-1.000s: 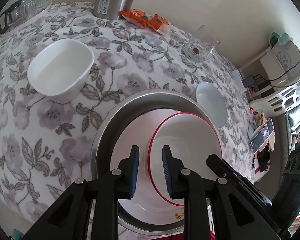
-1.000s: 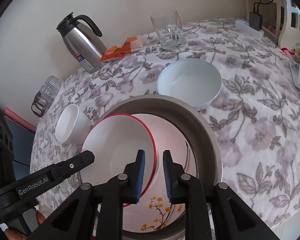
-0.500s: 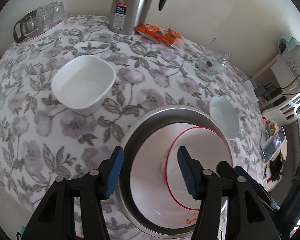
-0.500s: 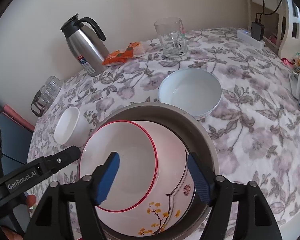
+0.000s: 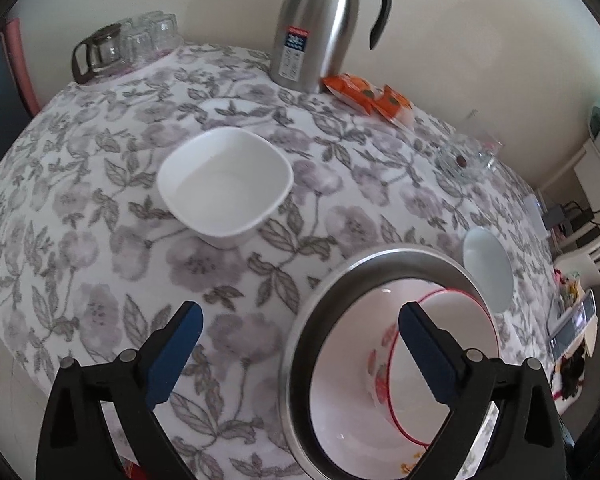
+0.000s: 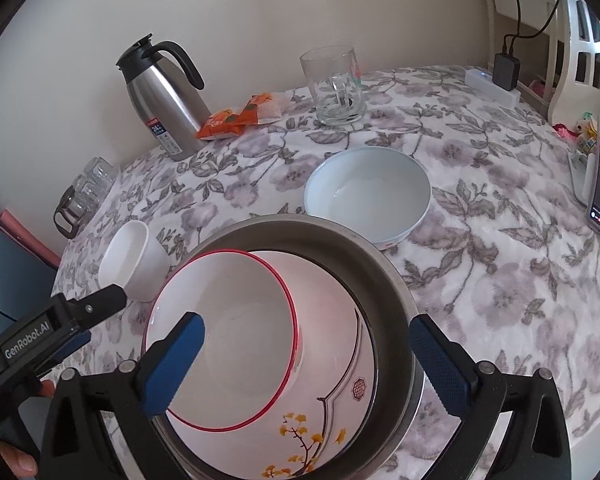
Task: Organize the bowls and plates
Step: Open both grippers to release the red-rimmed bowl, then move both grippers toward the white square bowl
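Both claws spread wide, gripping nothing: left claw (image 5: 300, 344), right claw (image 6: 306, 344). Red-rimmed bowl (image 6: 236, 320) sits tilted inside flower-patterned bowl (image 6: 340, 408), both nested in steel basin (image 6: 384, 280) on tabletop (image 6: 500, 280). Square white bowl (image 5: 224, 186) and pale blue bowl (image 6: 368, 196) stand separately.

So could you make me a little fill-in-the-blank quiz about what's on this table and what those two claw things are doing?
1. The red-rimmed bowl sits inside the flowered bowl, which sits inside the ____ basin.
2. The jaws of both the left gripper and the right gripper are ____.
3. The square white bowl holds ____.
4. The orange snack packets lie between the steel jug and the ____ mug.

Missing words: metal; open; nothing; glass
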Action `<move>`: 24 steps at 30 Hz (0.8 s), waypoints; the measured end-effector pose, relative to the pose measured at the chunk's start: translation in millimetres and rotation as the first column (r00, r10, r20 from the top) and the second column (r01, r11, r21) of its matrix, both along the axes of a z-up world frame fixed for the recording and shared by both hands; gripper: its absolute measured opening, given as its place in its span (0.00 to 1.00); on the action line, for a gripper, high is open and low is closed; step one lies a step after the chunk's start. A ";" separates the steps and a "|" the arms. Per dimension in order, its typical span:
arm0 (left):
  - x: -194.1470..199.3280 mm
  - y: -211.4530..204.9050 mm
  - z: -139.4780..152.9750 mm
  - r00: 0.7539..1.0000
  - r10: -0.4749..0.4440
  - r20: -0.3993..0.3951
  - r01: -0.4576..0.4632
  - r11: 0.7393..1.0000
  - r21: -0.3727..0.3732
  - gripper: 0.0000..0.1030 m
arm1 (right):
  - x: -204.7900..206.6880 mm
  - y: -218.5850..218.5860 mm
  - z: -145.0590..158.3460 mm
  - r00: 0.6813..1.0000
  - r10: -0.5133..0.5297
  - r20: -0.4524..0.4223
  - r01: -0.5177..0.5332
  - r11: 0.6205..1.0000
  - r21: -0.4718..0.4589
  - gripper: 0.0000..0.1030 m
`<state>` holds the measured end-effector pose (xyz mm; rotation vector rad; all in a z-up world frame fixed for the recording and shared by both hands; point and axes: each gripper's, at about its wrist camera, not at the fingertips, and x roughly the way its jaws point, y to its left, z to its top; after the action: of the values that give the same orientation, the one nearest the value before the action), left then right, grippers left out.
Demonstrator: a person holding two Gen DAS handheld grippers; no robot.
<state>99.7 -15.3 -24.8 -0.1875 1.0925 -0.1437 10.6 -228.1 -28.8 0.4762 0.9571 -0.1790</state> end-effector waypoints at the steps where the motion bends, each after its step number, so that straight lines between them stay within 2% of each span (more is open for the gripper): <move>1: 0.3 1.3 0.5 1.000 0.005 0.004 -0.005 1.000 0.002 0.96 | -0.1 -0.1 -0.3 1.000 -0.001 -0.001 0.001 1.000 0.002 1.00; 10: 1.4 7.7 2.3 1.000 0.024 0.016 -0.024 0.999 0.025 0.96 | -0.4 0.1 1.2 1.000 0.000 0.000 0.000 1.000 -0.013 1.00; 14: 3.4 19.0 5.0 0.998 0.057 0.023 -0.058 0.998 0.026 0.96 | -0.4 10.7 14.1 0.998 0.037 0.049 -0.034 0.998 -0.060 1.00; 19: 6.3 41.8 11.0 0.991 0.125 0.048 -0.127 0.991 0.039 0.96 | 0.7 32.6 31.5 0.986 0.111 0.126 -0.097 0.989 -0.115 1.00; 24: 8.4 74.6 12.5 0.970 0.237 0.056 -0.239 0.971 0.030 0.96 | 3.8 48.1 37.2 0.975 0.146 0.168 -0.131 0.986 -0.100 1.00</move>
<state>108.1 59.3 -12.3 -0.2787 1.0119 0.0867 14.4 -180.0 8.4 0.3363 0.8035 -0.0519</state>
